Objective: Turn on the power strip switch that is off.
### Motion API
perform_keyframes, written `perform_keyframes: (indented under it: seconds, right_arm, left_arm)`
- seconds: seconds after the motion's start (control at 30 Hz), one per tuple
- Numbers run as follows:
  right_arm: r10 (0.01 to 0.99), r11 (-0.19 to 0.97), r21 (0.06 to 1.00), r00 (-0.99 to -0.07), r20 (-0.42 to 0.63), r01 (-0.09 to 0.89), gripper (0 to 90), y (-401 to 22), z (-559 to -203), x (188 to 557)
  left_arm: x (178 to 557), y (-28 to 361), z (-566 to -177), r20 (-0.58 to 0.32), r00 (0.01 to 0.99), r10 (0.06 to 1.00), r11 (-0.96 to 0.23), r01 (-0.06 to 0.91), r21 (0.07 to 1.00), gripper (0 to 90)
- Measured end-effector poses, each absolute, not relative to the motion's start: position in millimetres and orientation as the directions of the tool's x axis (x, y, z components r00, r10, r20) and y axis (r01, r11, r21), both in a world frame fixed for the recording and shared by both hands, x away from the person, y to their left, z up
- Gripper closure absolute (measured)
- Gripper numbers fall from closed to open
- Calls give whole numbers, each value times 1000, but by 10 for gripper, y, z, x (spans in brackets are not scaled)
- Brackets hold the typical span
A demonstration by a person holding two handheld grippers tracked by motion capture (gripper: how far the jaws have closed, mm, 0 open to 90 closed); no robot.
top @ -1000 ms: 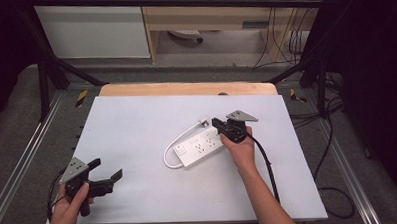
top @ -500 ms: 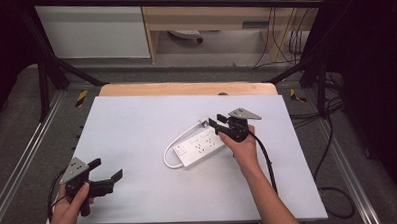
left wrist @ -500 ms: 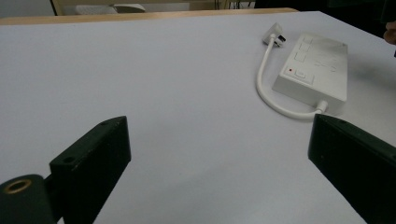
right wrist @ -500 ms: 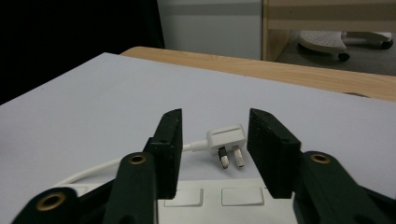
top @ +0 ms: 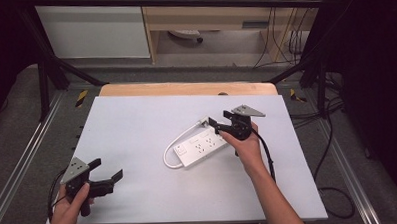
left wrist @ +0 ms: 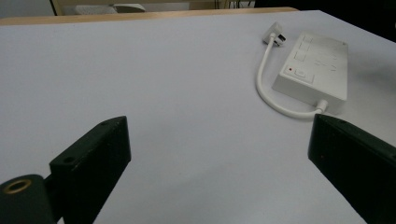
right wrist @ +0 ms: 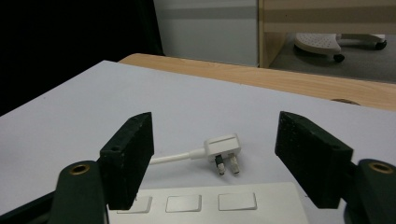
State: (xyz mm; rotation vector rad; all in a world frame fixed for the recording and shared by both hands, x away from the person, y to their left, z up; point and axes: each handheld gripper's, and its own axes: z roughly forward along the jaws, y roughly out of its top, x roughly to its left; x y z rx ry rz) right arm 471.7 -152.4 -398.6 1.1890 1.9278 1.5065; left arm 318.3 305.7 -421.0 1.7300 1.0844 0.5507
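Observation:
A white power strip [top: 200, 146] lies mid-table, its short white cable looping round to a white plug [top: 205, 122] that rests flat beyond its far end. My right gripper [top: 219, 121] hovers over that far end. Its jaws have just been opening and stand open with nothing between them. In the right gripper view the plug [right wrist: 223, 145] lies past the jaws, prongs toward me, and the strip [right wrist: 205, 205] runs below my right gripper [right wrist: 215, 136]. My left gripper [top: 108, 168] is open near the table's front left corner. From my left gripper [left wrist: 217, 154] the strip [left wrist: 317, 70] sits far right.
The white tabletop [top: 136, 119] ends at a wooden strip [top: 185, 88] along its far edge. Beyond it are a pale cabinet [top: 93, 30] and a shelf unit. Dark cables [top: 332, 137] trail over the floor to the right.
The right gripper's jaws have gone from nearly shut to wide open above the strip's far end. The left gripper has stayed where it was.

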Motion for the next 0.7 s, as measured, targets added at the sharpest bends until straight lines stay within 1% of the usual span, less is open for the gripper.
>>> perform_keyframes:
  seconds: [0.2,0.27,0.3,0.47,0.7]
  right_arm:
    - [816,59,932,-554,162,359,197,-1532,-3938,4694]
    - [817,71,930,-555,154,362,144,-1529,-3925,4684]
    - [817,76,926,-556,154,369,100,-1533,-3913,4677]
    - [815,73,928,-558,157,366,58,-1562,-3877,4659]
    - [820,73,932,-553,146,354,53,-1633,-3807,4613]
  left_arm:
    - [3183,3059,-4210,-112,499,860,-121,411,903,59]
    - [3183,3057,-4211,-114,499,859,-120,412,903,59]
    - [3184,3056,-4211,-113,499,859,-120,412,903,59]
    - [3182,3057,-4210,-111,500,859,-122,411,903,59]
    - [3181,3057,-4209,-111,500,859,-123,411,903,59]
